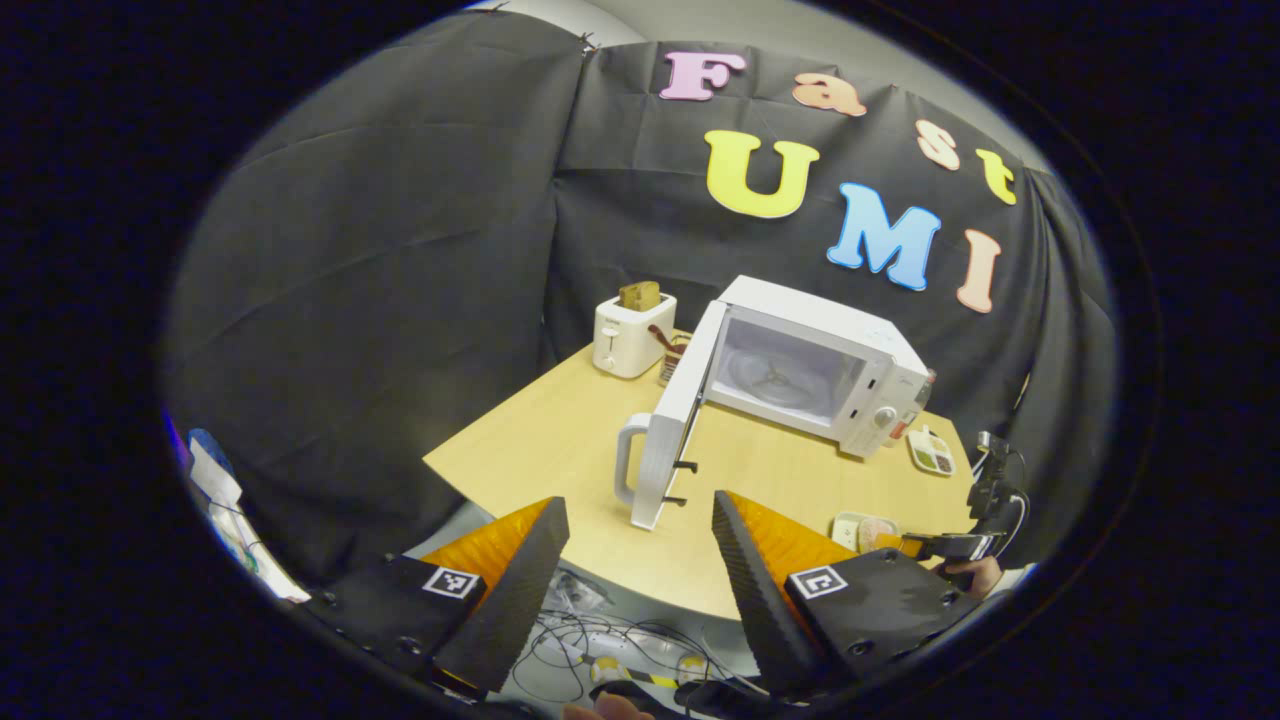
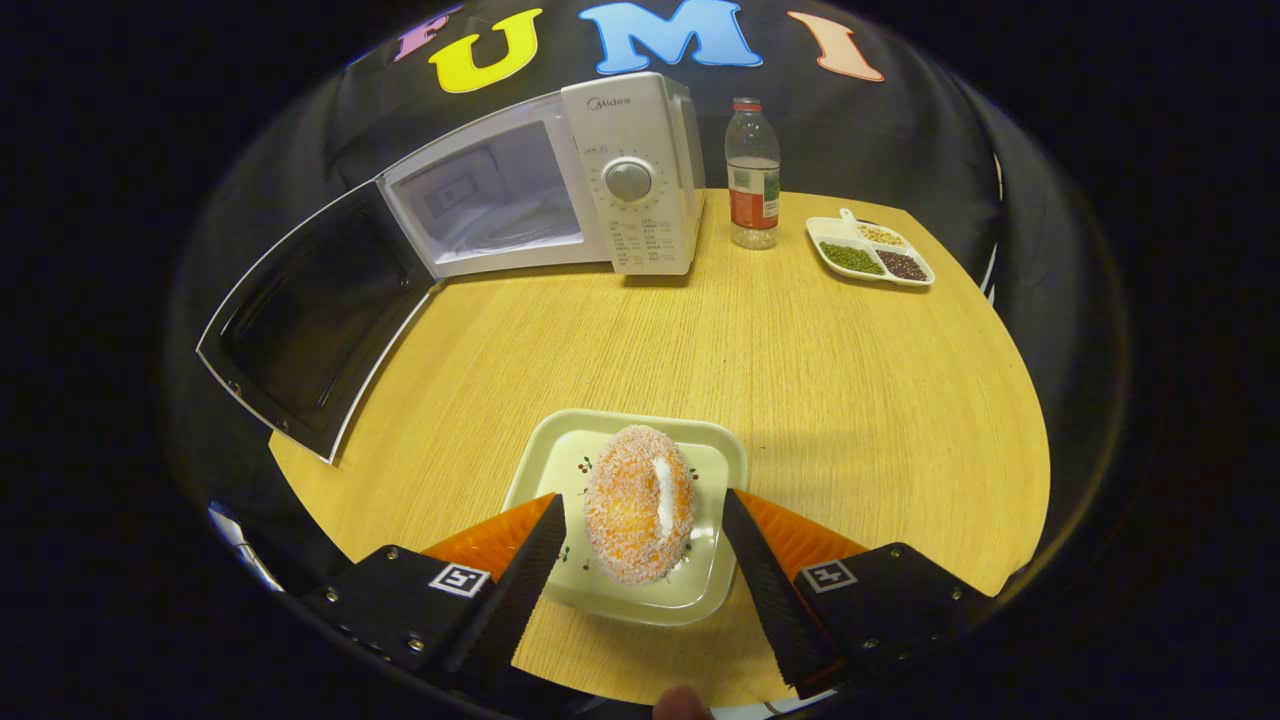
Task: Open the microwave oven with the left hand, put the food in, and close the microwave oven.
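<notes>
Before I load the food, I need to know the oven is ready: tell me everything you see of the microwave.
The microwave is a white box standing upright at the back of the wooden table. Its door is swung fully open to the side, with a white handle. The cavity is empty, turntable showing. A round dial sits on the control panel. Nothing grips it.

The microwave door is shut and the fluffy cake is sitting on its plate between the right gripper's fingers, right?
Not quite. The microwave door is swung wide open, as the right gripper view shows. The rest holds: the cake sits on its plate between the open fingers of the right gripper.
</notes>
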`<state>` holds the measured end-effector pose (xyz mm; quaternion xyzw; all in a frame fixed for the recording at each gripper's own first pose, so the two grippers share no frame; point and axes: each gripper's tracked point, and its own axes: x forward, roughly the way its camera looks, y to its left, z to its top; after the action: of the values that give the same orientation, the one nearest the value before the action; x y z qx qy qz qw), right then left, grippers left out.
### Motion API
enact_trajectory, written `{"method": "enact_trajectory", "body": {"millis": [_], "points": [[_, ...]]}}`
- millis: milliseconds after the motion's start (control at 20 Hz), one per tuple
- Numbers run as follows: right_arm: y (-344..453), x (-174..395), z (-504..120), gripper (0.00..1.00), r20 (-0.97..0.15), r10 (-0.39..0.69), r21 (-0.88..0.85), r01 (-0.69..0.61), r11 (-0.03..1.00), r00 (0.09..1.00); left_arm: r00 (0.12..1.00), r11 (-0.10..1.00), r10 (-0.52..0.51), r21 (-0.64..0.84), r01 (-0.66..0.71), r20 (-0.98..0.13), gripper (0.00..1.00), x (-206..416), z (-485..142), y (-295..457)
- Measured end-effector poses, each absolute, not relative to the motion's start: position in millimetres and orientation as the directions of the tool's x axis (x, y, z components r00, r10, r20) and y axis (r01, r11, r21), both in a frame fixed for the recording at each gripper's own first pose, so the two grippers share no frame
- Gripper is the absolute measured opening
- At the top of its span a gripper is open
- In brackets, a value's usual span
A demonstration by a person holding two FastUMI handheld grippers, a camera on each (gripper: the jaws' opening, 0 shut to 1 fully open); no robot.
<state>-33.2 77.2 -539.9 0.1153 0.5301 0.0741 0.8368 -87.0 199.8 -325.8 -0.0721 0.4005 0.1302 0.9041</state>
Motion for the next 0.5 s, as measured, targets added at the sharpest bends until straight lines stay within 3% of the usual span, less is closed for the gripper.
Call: {"method": "enact_trajectory", "body": {"millis": [200, 300, 350, 500], "points": [[85.5, -34.1, -560.6, 0.97, -0.881, 0.259, 0.268, -0.034, 0.963, 0.396, 0.624, 0.954, 0.211, 0.018, -0.300, -0.752, 0.97, -101.2, -318.4, 188.0], [81.9, -31.6, -565.4, 0.87, -0.889, 0.222, 0.216, -0.059, 0.975, 0.402, 0.619, 0.956, 0.219, 0.040, -0.290, -0.755, 0.97, -108.3, -313.8, 184.8], [82.8, -31.6, -570.7, 0.74, -0.893, 0.209, 0.203, -0.056, 0.978, 0.398, 0.617, 0.956, 0.226, 0.051, -0.287, -0.754, 0.97, -111.6, -313.0, 186.0], [87.4, -32.7, -564.7, 0.66, -0.896, 0.212, 0.211, -0.047, 0.976, 0.391, 0.621, 0.950, 0.240, 0.048, -0.309, -0.746, 0.95, -121.2, -308.4, 191.2]]}}
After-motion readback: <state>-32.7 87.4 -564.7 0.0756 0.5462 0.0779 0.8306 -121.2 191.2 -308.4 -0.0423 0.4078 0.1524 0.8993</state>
